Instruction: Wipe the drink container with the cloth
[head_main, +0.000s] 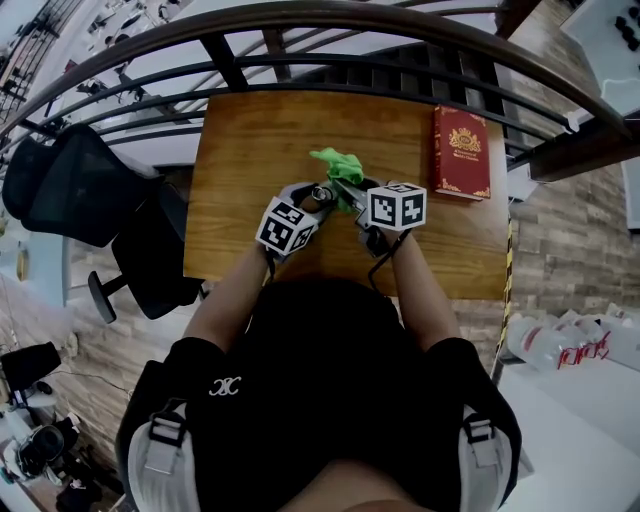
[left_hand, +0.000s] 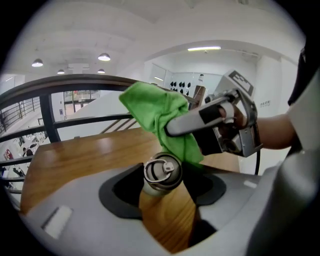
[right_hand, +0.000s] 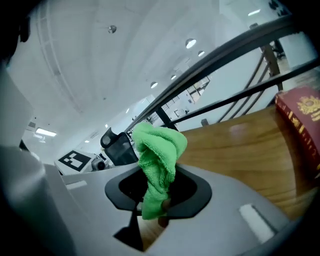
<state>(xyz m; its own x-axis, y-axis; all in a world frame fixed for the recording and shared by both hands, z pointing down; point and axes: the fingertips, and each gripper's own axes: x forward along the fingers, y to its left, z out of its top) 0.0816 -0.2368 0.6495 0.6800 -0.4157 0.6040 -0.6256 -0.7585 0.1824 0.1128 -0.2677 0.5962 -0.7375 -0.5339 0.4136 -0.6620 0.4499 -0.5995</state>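
Clamping the bottle (left_hand: 150, 190) in my left claw (left_hand: 162, 196), I hold the green cloth (right_hand: 158, 150), pinched in my right claw (right_hand: 156, 202), beside its cap (left_hand: 162, 171).

A red book (head_main: 461, 153) lies on the wooden table (head_main: 250, 160) — black chair (head_main: 70, 185) beside it.

The head view looks steeply down from above the person onto the wooden bench (head_main: 250, 140), with the railing (head_main: 300, 25) across the upper frame. The left gripper view sits close behind the drink container (left_hand: 162, 175) at lower centre and faces roughly level across the bench. The right gripper view, equally close, tilts up toward the ceiling (right_hand: 100, 60). All three views share the green cloth (head_main: 338, 163) and the bench.
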